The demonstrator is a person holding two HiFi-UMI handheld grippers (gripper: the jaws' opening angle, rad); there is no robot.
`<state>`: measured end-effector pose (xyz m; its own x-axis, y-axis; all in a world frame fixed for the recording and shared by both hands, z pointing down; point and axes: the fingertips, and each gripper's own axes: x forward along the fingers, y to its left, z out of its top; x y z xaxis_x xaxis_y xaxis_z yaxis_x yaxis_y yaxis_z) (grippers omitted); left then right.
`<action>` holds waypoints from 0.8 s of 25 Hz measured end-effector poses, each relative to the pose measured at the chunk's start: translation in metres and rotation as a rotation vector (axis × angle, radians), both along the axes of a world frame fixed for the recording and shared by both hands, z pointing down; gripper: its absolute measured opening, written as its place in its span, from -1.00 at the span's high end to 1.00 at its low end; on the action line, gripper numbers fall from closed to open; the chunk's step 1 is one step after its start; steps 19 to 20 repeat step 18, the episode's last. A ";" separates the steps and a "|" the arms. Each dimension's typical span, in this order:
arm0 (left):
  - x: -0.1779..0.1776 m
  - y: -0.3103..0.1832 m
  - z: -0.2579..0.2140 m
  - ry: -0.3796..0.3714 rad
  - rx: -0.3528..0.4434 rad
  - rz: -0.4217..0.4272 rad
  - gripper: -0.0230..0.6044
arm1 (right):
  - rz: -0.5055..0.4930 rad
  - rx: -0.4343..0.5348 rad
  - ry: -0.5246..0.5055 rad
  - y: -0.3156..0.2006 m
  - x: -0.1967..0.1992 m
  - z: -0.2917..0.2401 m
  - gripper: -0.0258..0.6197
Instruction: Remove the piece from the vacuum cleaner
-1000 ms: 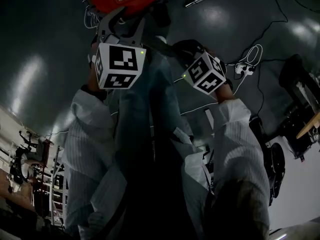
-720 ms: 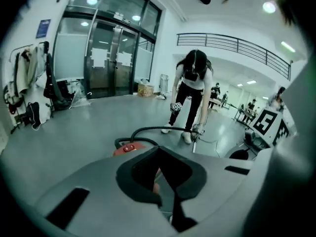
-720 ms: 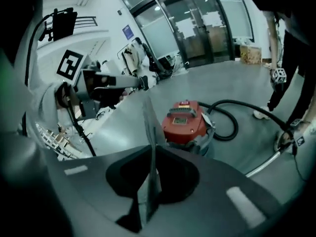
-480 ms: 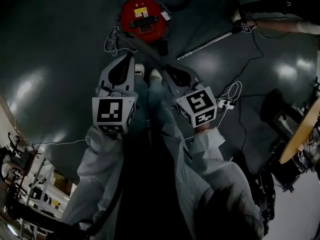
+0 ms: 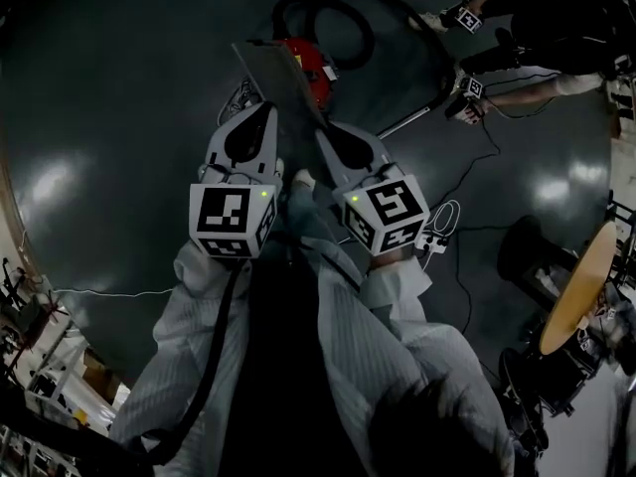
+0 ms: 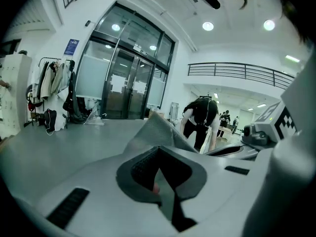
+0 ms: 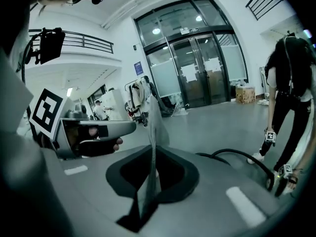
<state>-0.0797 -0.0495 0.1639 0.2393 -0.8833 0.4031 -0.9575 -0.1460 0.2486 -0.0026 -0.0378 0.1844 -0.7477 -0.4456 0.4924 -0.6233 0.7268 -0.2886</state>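
Observation:
A flat grey piece [image 5: 283, 73] hangs in the air above the red vacuum cleaner [image 5: 316, 63], which stands on the dark floor. My left gripper [image 5: 266, 109] is shut on the piece's left side, and the textured sheet [image 6: 155, 130] rises just past its jaws. My right gripper [image 5: 323, 132] is shut on the other side. In the right gripper view the piece [image 7: 153, 122] stands edge-on between the closed jaws [image 7: 150, 154]. The left gripper [image 7: 86, 132] shows there at the left.
A black hose [image 5: 343, 8] loops behind the vacuum, and a metal wand [image 5: 417, 117] lies to its right. Another person [image 5: 537, 28] bends at the upper right. A white power strip with cables [image 5: 437, 237] and a round wooden table [image 5: 576, 286] sit to the right.
Both grippers have pulled back from the vacuum cleaner, which now looks smaller and farther off. The left jaws, open over the vacuum a second ago, have shut. The grey piece now stands between the grippers.

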 end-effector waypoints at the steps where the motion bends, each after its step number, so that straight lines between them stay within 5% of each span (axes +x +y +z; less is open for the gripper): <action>1: 0.004 -0.003 0.001 0.001 0.002 -0.001 0.91 | 0.004 0.001 -0.004 -0.003 0.004 0.001 0.85; 7: 0.028 -0.027 0.018 -0.026 0.002 0.013 0.91 | 0.015 0.004 -0.022 -0.025 0.025 0.016 0.85; 12: 0.023 -0.020 -0.011 -0.045 0.024 0.014 0.91 | 0.018 0.024 -0.038 -0.019 0.020 -0.013 0.85; 20: 0.013 -0.044 0.013 -0.045 0.016 0.012 0.91 | 0.012 0.013 -0.039 -0.042 0.011 0.010 0.85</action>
